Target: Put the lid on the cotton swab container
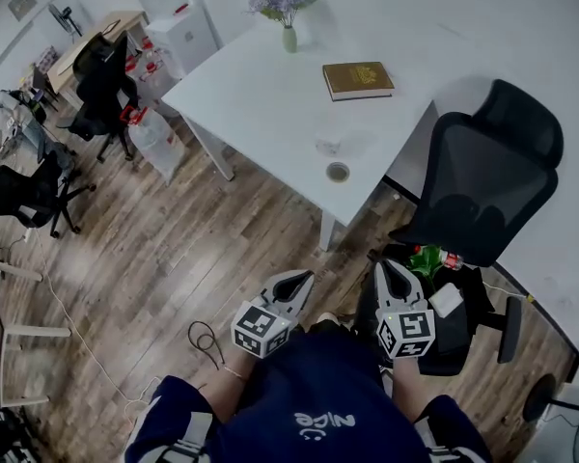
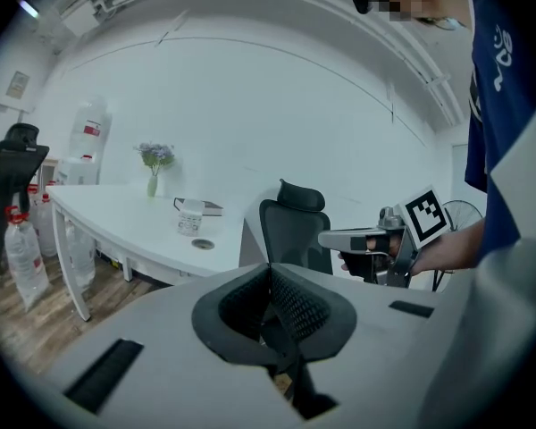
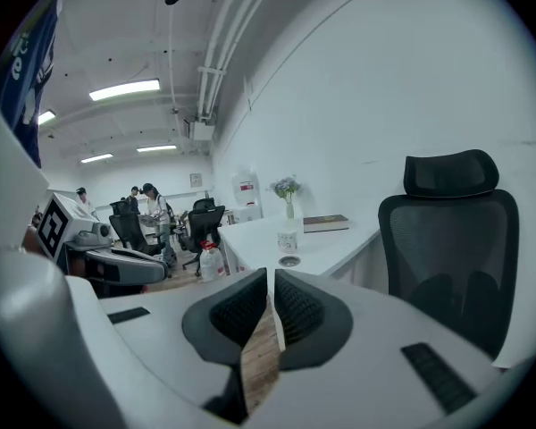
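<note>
Hanging low before the person's dark blue top [image 1: 318,403], the left gripper [image 1: 297,284] and the right gripper [image 1: 388,272] are pointing toward the white table [image 1: 251,104], well short of it. Each is showing its jaws closed together and gripping nothing; the right pair is leaving only a thin slit behind the tips. On the table, the cotton swab container [image 1: 328,146] is standing upright near the near corner, and its lid [image 1: 338,172] is lying flat just beside it, closer to that corner and not touching it. A brown book [image 1: 358,80] is lying by the right corner, and a vase of flowers [image 1: 289,37] is standing at the far corner. A black office chair [image 1: 482,191] is standing beside the table's right edge.
</note>
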`<action>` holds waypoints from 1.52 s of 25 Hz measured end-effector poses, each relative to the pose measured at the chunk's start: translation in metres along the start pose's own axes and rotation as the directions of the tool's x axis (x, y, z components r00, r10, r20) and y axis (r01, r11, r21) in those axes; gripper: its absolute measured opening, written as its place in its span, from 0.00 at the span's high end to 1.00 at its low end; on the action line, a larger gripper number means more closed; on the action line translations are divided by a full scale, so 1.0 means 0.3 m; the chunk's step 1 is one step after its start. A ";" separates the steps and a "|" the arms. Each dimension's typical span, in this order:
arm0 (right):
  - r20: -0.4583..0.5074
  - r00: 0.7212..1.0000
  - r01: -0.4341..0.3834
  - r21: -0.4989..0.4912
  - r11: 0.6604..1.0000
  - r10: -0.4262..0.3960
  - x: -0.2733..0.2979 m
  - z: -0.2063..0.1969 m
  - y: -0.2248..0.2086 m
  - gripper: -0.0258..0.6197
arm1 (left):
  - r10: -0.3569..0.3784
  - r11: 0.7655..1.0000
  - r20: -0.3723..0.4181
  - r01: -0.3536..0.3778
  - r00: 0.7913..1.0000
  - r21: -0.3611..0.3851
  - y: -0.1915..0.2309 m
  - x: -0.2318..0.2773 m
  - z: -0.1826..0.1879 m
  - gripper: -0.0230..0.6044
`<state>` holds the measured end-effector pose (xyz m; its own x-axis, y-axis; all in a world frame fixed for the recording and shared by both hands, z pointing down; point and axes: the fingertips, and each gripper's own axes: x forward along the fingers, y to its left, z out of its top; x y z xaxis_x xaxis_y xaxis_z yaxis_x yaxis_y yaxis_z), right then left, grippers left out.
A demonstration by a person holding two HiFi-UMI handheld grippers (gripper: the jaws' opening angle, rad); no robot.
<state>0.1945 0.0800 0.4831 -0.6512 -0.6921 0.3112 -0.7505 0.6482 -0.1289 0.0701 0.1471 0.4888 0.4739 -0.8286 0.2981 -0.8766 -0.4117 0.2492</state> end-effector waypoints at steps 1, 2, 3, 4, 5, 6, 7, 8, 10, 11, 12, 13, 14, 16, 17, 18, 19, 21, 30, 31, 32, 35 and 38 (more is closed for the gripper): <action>0.003 1.000 -0.002 0.004 1.000 0.002 0.011 0.010 -0.009 0.87 | 0.004 1.000 -0.003 -0.004 1.000 0.008 0.004 0.011 0.008 0.93; 0.007 1.000 -0.003 0.015 1.000 0.003 0.019 0.019 -0.017 0.87 | 0.007 1.000 -0.005 -0.007 1.000 0.013 0.007 0.021 0.015 0.93; 0.012 1.000 -0.004 0.027 1.000 0.003 0.026 0.025 -0.023 0.87 | 0.007 1.000 -0.005 -0.007 1.000 0.012 0.010 0.030 0.020 0.93; 0.020 1.000 -0.004 0.035 0.999 0.003 0.033 0.031 -0.026 0.87 | 0.006 1.000 -0.002 -0.006 1.000 0.009 0.013 0.039 0.024 0.93; 0.031 1.000 -0.003 0.039 0.999 0.002 0.041 0.037 -0.027 0.87 | 0.004 1.000 0.000 -0.004 1.000 0.003 0.018 0.048 0.026 0.93; 0.043 0.999 -0.002 0.043 0.999 0.000 0.049 0.042 -0.028 0.87 | 0.000 1.000 0.000 0.000 1.000 -0.002 0.026 0.057 0.025 0.93; 0.052 0.999 0.000 0.049 0.999 -0.002 0.060 0.047 -0.028 0.87 | -0.006 1.000 -0.003 0.006 1.000 -0.007 0.036 0.068 0.022 0.93; 0.059 0.998 0.003 0.055 0.998 -0.007 0.074 0.051 -0.031 0.87 | -0.013 1.000 -0.007 0.013 1.000 -0.009 0.049 0.081 0.021 0.93; 0.061 0.998 0.023 0.059 0.998 -0.027 0.107 0.064 -0.045 0.87 | -0.034 0.999 -0.012 0.034 0.999 -0.010 0.083 0.118 0.030 0.93; 0.058 0.997 0.040 0.057 0.998 -0.044 0.124 0.072 -0.058 0.87 | -0.049 0.999 -0.011 0.049 0.999 -0.011 0.101 0.143 0.041 0.93; 0.056 0.996 0.061 0.055 0.997 -0.064 0.141 0.082 -0.076 0.87 | -0.066 0.998 -0.008 0.066 0.998 -0.012 0.122 0.171 0.056 0.93; 0.056 0.995 0.081 0.057 0.995 -0.084 0.163 0.097 -0.097 0.87 | -0.082 0.997 -0.006 0.082 0.997 -0.011 0.148 0.204 0.077 0.93; 0.057 0.993 0.100 0.064 0.993 -0.104 0.190 0.115 -0.119 0.87 | -0.095 0.995 -0.005 0.095 0.995 -0.008 0.180 0.240 0.103 0.93; 0.050 0.989 0.133 0.083 0.988 -0.137 0.236 0.149 -0.148 0.87 | -0.123 0.992 -0.014 0.123 0.992 0.001 0.245 0.299 0.159 0.93; 0.044 0.987 0.147 0.089 0.985 -0.152 0.251 0.165 -0.155 0.87 | -0.142 0.990 -0.017 0.143 0.990 0.007 0.271 0.322 0.186 0.93; 0.042 0.985 0.161 0.093 0.983 -0.166 0.269 0.182 -0.161 0.87 | -0.165 0.986 -0.018 0.165 0.986 0.018 0.299 0.346 0.216 0.93; 0.044 0.982 0.176 0.097 0.980 -0.181 0.293 0.200 -0.168 0.87 | -0.184 0.982 -0.017 0.185 0.983 0.033 0.332 0.373 0.247 0.93; 0.046 0.976 0.204 0.117 0.972 -0.211 0.354 0.226 -0.188 0.87 | -0.207 0.976 -0.013 0.207 0.978 0.062 0.406 0.432 0.304 0.93; 0.016 0.965 0.257 0.120 0.959 -0.260 0.628 0.302 -0.189 0.87 | -0.251 0.966 -0.018 0.252 0.968 0.059 0.708 0.567 0.415 0.93; 0.014 0.965 0.260 0.113 0.959 -0.263 0.656 0.312 -0.185 0.87 | -0.256 0.965 -0.020 0.256 0.967 0.057 0.733 0.574 0.422 0.93; 0.014 0.964 0.263 0.107 0.959 -0.266 0.683 0.322 -0.184 0.87 | -0.260 0.964 -0.021 0.261 0.965 0.057 0.758 0.584 0.429 0.93; 0.026 0.963 0.263 0.126 0.957 -0.268 0.758 0.351 -0.184 0.87 | -0.269 0.961 -0.024 0.270 0.963 0.055 0.826 0.617 0.447 0.93; 0.038 0.962 0.262 0.146 0.954 -0.270 0.818 0.373 -0.187 0.87 | -0.285 0.957 -0.036 0.287 0.958 0.051 0.875 0.641 0.456 0.93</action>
<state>0.0644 -0.1618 0.4613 -0.4280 -0.8531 0.2983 -0.9030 0.3905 -0.1790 -0.0805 -0.1721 0.4854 0.7068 -0.6626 0.2477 -0.7071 -0.6509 0.2764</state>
